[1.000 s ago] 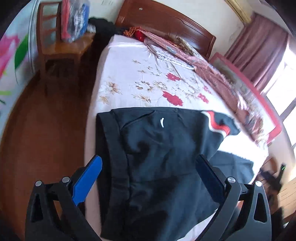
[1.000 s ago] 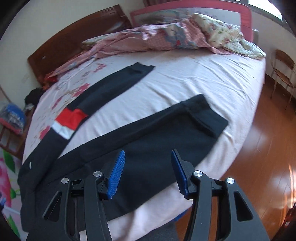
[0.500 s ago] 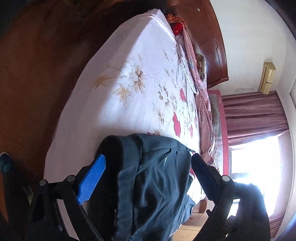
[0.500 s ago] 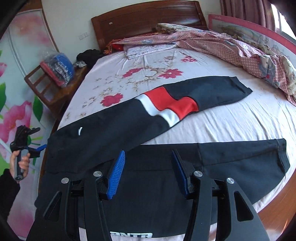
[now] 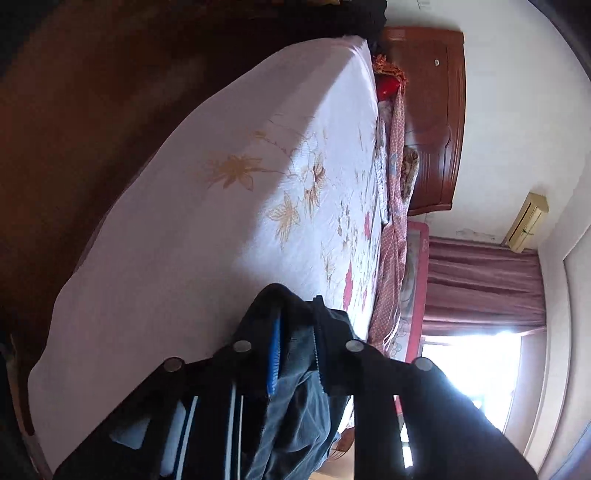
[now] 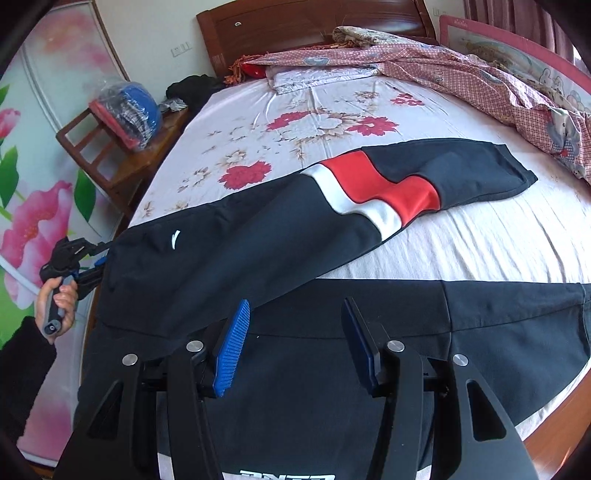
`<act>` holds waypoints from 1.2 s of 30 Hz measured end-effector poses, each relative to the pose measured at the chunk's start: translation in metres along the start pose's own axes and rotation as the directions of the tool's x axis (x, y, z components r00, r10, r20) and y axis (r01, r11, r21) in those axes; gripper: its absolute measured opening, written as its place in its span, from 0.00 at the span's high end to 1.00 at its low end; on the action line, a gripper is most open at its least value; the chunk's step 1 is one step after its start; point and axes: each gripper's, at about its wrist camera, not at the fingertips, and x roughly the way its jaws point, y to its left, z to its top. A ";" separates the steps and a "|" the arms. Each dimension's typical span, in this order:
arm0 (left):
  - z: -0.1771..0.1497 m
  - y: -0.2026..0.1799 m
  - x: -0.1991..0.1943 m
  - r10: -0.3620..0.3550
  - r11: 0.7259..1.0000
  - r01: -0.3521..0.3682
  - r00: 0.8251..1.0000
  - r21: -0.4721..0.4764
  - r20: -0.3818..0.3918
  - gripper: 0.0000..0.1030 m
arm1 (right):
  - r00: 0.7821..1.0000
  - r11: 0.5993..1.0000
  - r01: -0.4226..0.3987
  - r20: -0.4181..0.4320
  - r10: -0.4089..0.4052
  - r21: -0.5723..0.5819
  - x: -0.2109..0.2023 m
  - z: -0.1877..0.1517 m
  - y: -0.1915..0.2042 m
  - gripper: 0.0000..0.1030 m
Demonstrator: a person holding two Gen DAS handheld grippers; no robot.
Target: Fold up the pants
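Black pants (image 6: 229, 258) with a red and white band on the far leg lie spread across the bed (image 6: 480, 240), both legs running right. My left gripper (image 5: 295, 332) is rolled on its side and shut on the waistband (image 5: 291, 369) at the bed's left edge; it also shows in the right wrist view (image 6: 94, 264), held by a hand. My right gripper (image 6: 295, 332) is open and empty, hovering over the near leg (image 6: 480, 325).
A crumpled pink quilt (image 6: 498, 81) lies along the bed's far right. A wooden headboard (image 6: 314, 22) stands at the back. A wooden chair (image 6: 122, 144) with bagged clothes stands left of the bed. Wood floor (image 5: 74, 129) runs beside the bed.
My left gripper closed on the waistband and rolled further sideways. My right gripper swung left and closer over the near leg, still open.
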 end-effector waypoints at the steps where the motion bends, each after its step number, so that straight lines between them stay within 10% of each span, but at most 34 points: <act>1: -0.001 -0.002 -0.003 -0.002 1.000 0.002 0.999 0.009 0.033 0.94 | 1.000 1.000 -0.002 0.002 0.002 0.004 0.000 0.000 -0.002 0.50; 9: -0.042 -0.052 -0.033 -0.147 0.974 0.117 0.978 0.195 0.147 0.97 | 1.000 0.999 0.029 0.005 -0.029 0.043 -0.001 0.016 -0.033 0.50; 15: -0.091 -0.082 -0.062 -0.336 0.907 0.310 0.941 0.286 0.045 0.98 | 0.994 0.966 0.099 -0.067 -0.085 0.237 0.031 0.085 -0.101 0.45; 18: -0.118 -0.092 -0.069 -0.382 0.875 0.372 0.924 0.311 -0.029 0.98 | 0.989 0.935 0.129 -0.116 -0.095 0.331 0.061 0.129 -0.134 0.27; 26: -0.163 -0.093 -0.098 -0.427 0.840 0.431 0.900 0.329 -0.089 0.98 | 0.960 0.821 0.240 -0.255 -0.119 0.518 0.153 0.207 -0.173 0.27; 33: -0.160 -0.082 -0.110 -0.422 0.845 0.414 0.905 0.338 -0.054 0.98 | 0.938 0.768 0.285 -0.331 -0.101 0.573 0.207 0.220 -0.183 0.49; 36: -0.160 -0.083 -0.113 -0.421 0.845 0.411 0.906 0.341 -0.046 0.98 | 0.934 0.764 0.278 -0.350 -0.074 0.582 0.220 0.217 -0.188 0.91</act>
